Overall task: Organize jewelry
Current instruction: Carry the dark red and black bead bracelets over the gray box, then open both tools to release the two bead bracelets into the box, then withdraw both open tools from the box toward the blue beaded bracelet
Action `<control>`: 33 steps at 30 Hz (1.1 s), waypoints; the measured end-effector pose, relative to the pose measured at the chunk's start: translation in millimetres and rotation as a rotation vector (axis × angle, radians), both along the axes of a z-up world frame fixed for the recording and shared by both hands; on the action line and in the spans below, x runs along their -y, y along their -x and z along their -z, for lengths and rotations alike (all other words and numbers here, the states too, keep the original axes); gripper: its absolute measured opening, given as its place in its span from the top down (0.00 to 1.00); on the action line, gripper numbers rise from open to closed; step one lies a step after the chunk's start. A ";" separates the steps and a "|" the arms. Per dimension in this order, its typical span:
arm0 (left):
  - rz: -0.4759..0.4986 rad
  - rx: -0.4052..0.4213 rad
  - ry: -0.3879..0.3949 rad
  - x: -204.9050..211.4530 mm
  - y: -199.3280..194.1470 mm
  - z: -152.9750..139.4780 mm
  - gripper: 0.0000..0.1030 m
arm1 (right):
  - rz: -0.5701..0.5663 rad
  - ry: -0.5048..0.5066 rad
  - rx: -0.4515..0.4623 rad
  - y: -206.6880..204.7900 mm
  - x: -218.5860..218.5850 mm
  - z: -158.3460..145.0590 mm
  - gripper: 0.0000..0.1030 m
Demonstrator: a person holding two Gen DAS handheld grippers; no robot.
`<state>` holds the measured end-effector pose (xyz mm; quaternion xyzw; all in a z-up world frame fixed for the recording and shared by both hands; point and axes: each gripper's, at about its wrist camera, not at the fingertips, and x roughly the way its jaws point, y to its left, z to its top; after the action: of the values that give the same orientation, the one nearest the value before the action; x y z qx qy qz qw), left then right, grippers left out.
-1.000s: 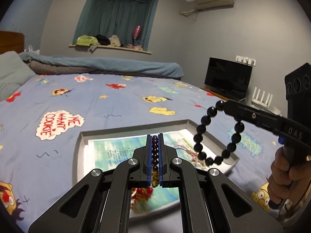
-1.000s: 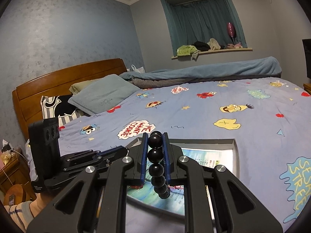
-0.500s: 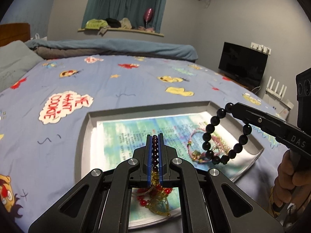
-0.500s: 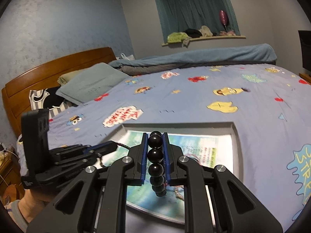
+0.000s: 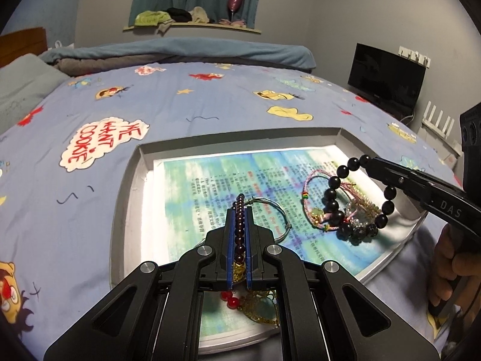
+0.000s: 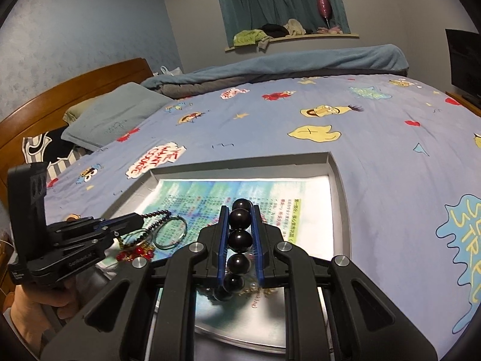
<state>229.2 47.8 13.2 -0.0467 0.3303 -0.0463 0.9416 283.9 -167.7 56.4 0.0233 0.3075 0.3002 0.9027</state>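
My left gripper (image 5: 240, 210) is shut on a strand of small dark red beads (image 5: 239, 228), low over the near part of the grey tray (image 5: 132, 180). Its gold and red ornament (image 5: 258, 307) hangs down onto the tray's paper. My right gripper (image 6: 240, 210) is shut on a bracelet of large black beads (image 6: 239, 239). In the left wrist view this black bracelet (image 5: 332, 201) hangs from the right gripper (image 5: 368, 161), and its lowest beads reach a pile of jewelry in the right of the tray. The left gripper (image 6: 135, 218) shows at the left of the right wrist view.
In the tray lie a pink cord bracelet (image 5: 312, 198), a silver bangle (image 5: 270, 207) and a clear beaded bracelet (image 5: 360, 210). The tray (image 6: 336, 168) sits on a blue cartoon bedspread (image 5: 180, 105). Pillows, a folded blanket and a wooden headboard (image 6: 75, 90) lie beyond.
Both grippers have sunk toward the tray and tipped downward. The black bracelet, which hung above the tray, now reaches the jewelry pile. Both grips are unchanged.
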 end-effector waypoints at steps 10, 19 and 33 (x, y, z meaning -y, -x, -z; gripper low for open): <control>-0.011 0.011 -0.041 5.0 4.3 -1.1 0.48 | 0.026 0.032 -0.013 -0.3 -0.5 4.5 0.84; -0.002 0.052 -0.086 11.9 13.1 -7.1 0.20 | 0.012 0.048 0.021 7.3 -1.3 0.8 0.62; -0.003 0.125 -0.101 5.2 49.9 -18.2 0.12 | -0.030 0.020 0.111 50.0 15.7 -10.4 0.53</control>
<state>179.2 42.7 31.3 0.0032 0.2728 -0.0312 0.9615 233.9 -183.3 66.9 -0.0069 0.2604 0.3112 0.9139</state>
